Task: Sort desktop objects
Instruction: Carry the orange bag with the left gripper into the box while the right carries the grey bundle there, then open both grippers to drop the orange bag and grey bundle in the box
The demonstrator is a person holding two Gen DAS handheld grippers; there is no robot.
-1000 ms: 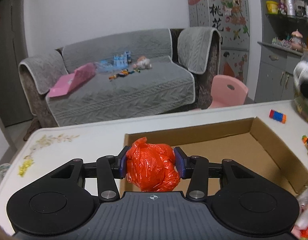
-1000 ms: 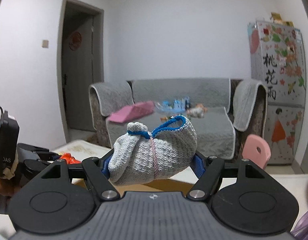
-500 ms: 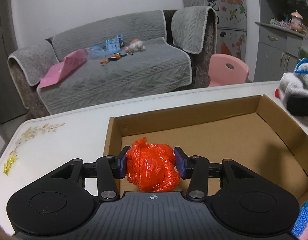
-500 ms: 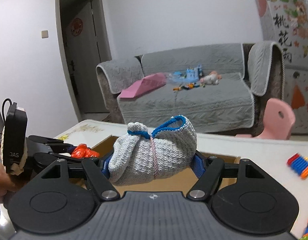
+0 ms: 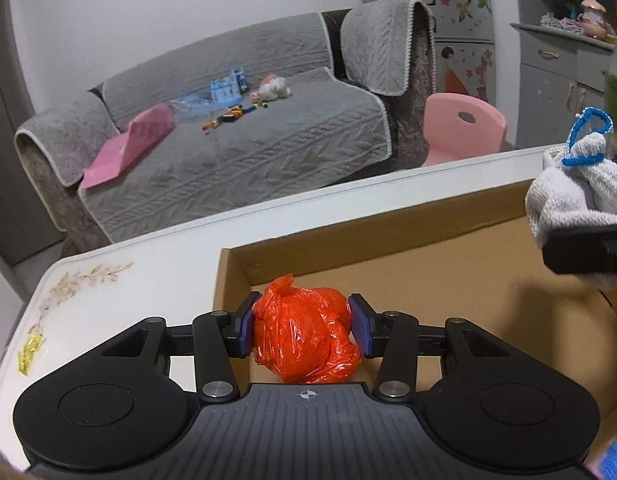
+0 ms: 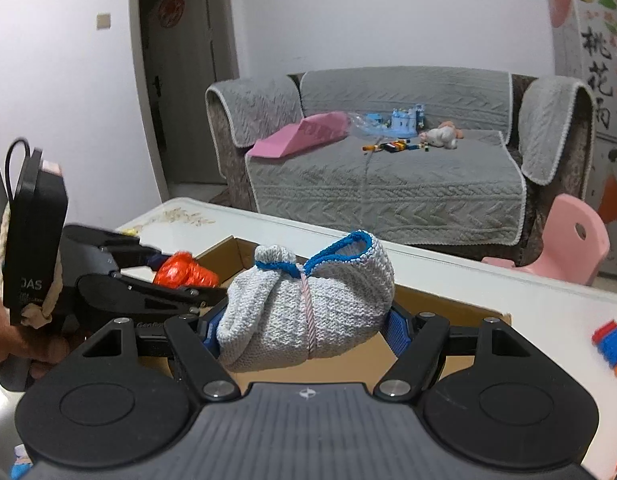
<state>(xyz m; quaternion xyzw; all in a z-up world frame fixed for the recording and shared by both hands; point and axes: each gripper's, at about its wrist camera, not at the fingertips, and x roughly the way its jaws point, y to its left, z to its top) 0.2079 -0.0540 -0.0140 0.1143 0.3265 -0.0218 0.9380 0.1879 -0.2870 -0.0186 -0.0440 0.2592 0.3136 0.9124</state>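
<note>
My left gripper [image 5: 304, 330] is shut on a crumpled red plastic bag [image 5: 306, 340], held over the near left corner of an open cardboard box [image 5: 388, 240] on the white table. In the right wrist view my right gripper [image 6: 304, 326] is shut on a rolled grey knit glove with a blue cuff [image 6: 308, 304], above the same box [image 6: 448, 308]. The glove [image 5: 576, 188] also shows at the right edge of the left wrist view. The left gripper with the red bag [image 6: 184, 274] appears at the left of the right wrist view, held by a hand.
The white table [image 5: 156, 264] has a floral print at its left end. A coloured toy block [image 6: 610, 346] lies on the table right of the box. Behind the table stand a grey sofa [image 5: 244, 132] with toys and a pink chair [image 5: 464, 128].
Both grippers have moved forward and down over the box, keeping their loads. The glove has come further into the left wrist view from the right.
</note>
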